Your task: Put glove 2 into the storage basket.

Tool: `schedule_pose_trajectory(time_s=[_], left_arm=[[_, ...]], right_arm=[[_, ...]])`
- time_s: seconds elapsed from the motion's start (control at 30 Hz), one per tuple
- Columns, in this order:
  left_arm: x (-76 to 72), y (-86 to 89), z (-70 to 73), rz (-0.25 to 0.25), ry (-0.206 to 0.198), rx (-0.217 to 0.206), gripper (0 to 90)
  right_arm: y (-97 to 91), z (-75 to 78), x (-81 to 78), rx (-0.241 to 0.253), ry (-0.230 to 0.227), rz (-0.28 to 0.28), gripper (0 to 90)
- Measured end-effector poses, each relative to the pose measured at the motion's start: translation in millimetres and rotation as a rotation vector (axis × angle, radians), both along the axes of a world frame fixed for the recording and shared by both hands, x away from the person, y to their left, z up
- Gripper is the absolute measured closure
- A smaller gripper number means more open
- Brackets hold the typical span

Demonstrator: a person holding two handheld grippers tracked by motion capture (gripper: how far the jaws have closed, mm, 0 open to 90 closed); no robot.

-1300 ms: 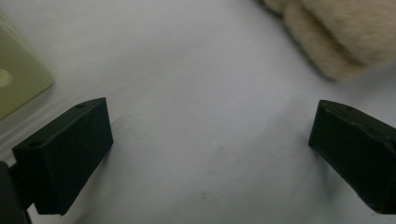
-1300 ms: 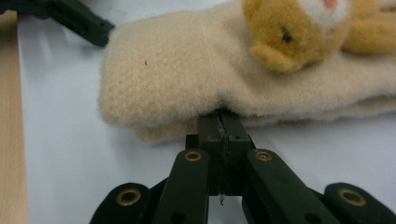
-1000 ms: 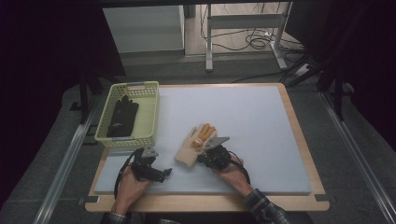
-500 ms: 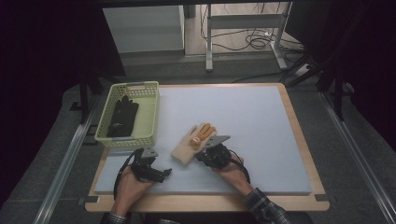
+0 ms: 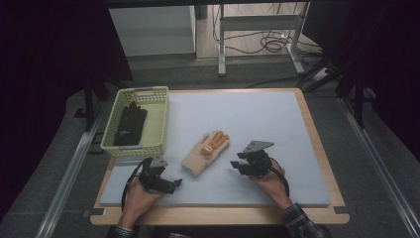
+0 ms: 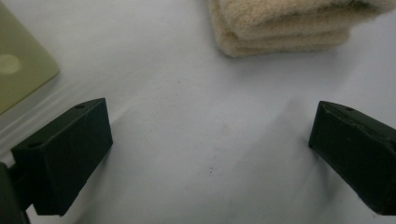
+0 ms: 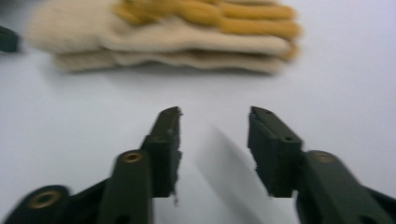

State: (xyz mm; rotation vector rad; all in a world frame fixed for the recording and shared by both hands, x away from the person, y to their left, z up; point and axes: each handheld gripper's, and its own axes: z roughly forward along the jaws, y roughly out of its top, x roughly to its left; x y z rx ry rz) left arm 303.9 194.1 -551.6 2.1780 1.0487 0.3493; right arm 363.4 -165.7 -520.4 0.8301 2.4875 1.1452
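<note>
Two gloves lie stacked as one tan pile (image 5: 205, 152) on the blue mat (image 5: 267, 124), just left of the right gripper (image 5: 236, 166) and ahead of the left gripper (image 5: 176, 183). The right jaws have just been opening, now half open and empty. Left jaws stand wide, empty. Next, I think, a gripper must pinch the pile and carry it to the green basket (image 5: 157, 124).

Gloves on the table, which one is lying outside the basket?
The tan glove with orange fingers, lying on the mat between the grippers; the black glove lies inside the green basket.
</note>
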Motion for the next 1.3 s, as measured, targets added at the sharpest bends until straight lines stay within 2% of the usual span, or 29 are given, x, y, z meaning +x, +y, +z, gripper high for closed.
schedule_pose_trajectory(time_s=[0.07,0.13,0.2,0.23,0.3,0.4,0.63,0.7,0.8,0.9,1.03,1.17,1.23,1.3], left_arm=[[0.3,-1.6,1.3,0.004,0.007,0.005,0.0],[0.2,-2.2,2.6,0.002,0.015,0.002,0.0],[0.1,-3.0,5.5,-0.016,0.025,-0.031,0.0],[0.4,-6.2,10.6,-0.031,0.027,-0.044,0.0],[1.0,-8.7,13.3,-0.035,0.029,-0.044,0.0],[6.5,-20.5,22.6,-0.062,0.04,-0.047,0.0],[17.9,-39.4,33.8,-0.094,0.043,-0.034,0.0],[21.6,-45.0,37.1,-0.098,0.044,-0.024,0.0],[30.7,-54.6,42.8,-0.099,0.044,0.002,0.0],[42.5,-63.6,46.3,-0.096,0.056,0.007,0.0],[55.1,-77.0,44.8,-0.093,0.079,0.021,0.0],[69.1,-90.6,39.0,-0.078,0.095,0.052,0.0],[77.6,-99.6,33.4,-0.068,0.112,0.083,0.0],[80.7,-103.2,31.1,-0.066,0.115,0.092,0.0]], right_arm=[[-15.9,-0.5,1.6,-0.004,-0.003,-0.041,42.6],[-21.1,-0.8,1.8,-0.006,-0.008,-0.058,40.9],[-36.7,-2.4,2.9,-0.015,-0.012,-0.097,36.6],[-41.8,-3.1,3.4,-0.019,-0.013,-0.11,36.0],[-46.7,-4.0,3.9,-0.017,-0.011,-0.122,35.7],[-63.7,-5.3,5.3,-0.02,-0.008,-0.167,33.4],[-75.0,-7.5,6.3,-0.05,-0.017,-0.194,28.7],[-76.2,-10.2,7.7,-0.055,-0.004,-0.19,26.2],[-76.2,-10.4,8.8,-0.06,0.003,-0.194,23.7],[-76.1,-10.9,9.1,-0.061,0.006,-0.208,20.7],[-76.2,-11.2,8.9,-0.062,0.006,-0.209,20.7],[-76.0,-11.7,8.9,-0.059,0.003,-0.208,20.6],[-76.1,-11.7,8.8,-0.06,0.003,-0.208,20.7],[-76.1,-11.7,8.8,-0.061,0.002,-0.208,20.7]])
